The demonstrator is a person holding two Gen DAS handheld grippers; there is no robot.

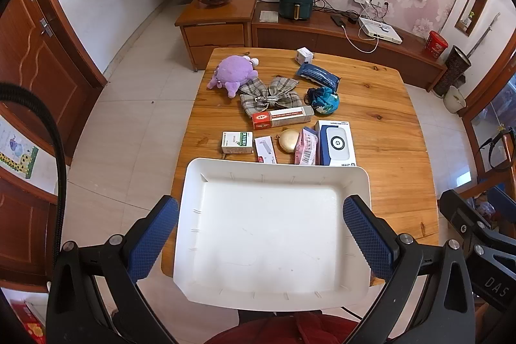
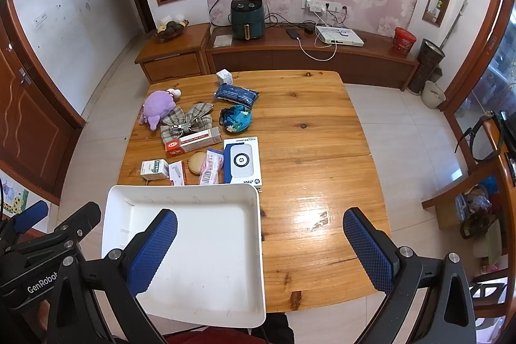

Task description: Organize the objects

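Empty white tray [image 1: 274,231] sits before scattered small items [image 1: 277,115].

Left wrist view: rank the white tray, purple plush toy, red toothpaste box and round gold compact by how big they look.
1. white tray, though it is nearest the camera
2. purple plush toy
3. red toothpaste box
4. round gold compact

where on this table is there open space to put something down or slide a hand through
The wooden table is bare on its whole right side, right of the power bank box and white tray. The tray's floor is bare too. It is crowded from the purple plush down to the tray's far rim; boxes there nearly touch.
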